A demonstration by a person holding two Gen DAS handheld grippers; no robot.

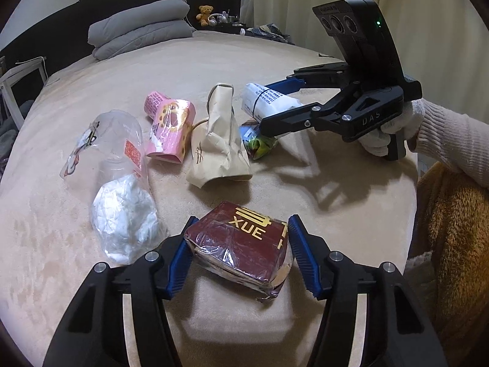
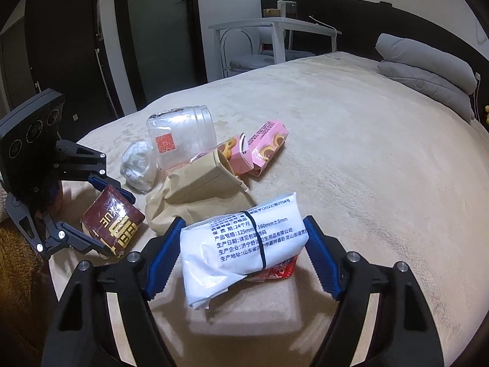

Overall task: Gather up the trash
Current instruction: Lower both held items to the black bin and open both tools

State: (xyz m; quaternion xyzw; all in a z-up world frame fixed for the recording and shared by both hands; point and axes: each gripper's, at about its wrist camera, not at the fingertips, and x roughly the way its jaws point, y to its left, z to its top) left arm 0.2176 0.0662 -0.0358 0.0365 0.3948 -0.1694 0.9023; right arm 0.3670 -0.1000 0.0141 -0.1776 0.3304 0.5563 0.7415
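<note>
Trash lies on a beige bed [image 1: 305,70]. My left gripper [image 1: 241,250] is shut on a dark red box with gold letters [image 1: 241,241], which also shows in the right wrist view [image 2: 113,217]. My right gripper [image 2: 244,253] holds a white tissue pack [image 2: 241,244] between its blue pads; it also shows in the left wrist view [image 1: 269,102], where the right gripper [image 1: 275,104] reaches in from the right. Between them lie a crumpled brown paper bag [image 1: 218,140], a pink carton [image 1: 171,128], a clear plastic cup [image 1: 113,140], a white wad in plastic [image 1: 125,214] and a small green wrapper [image 1: 259,142].
Folded grey pillows [image 1: 140,27] lie at the headboard, with a teddy bear [image 1: 205,13] beyond. An orange fuzzy blanket [image 1: 455,229] sits at the bed's right edge. A white side table [image 2: 272,35] stands past the bed's far side. A red wrapper [image 2: 281,270] lies under the tissue pack.
</note>
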